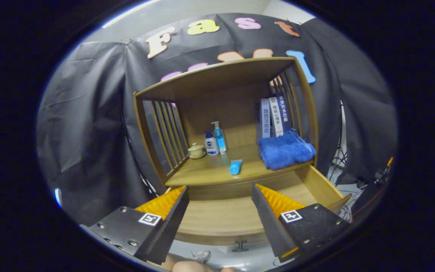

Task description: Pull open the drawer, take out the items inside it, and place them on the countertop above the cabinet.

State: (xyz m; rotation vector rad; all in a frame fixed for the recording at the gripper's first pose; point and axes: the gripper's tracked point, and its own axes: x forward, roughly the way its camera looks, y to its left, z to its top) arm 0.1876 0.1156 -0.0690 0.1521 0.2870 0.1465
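Tongs (219,211) open over pulled-out drawer (217,219); blue tube (235,166) on countertop (210,172).

The gripper (219,204) is being shown as two wedge-shaped fingers with ribbed, serrated inner faces tapering toward the tips. Each finger is being carried on a flat dark textured plate, fastened with small round silver screws along its edges. A square black-and-white fiducial marker is being displayed on top of each plate, close to the finger's base. The fingers are being seen well apart with nothing between them
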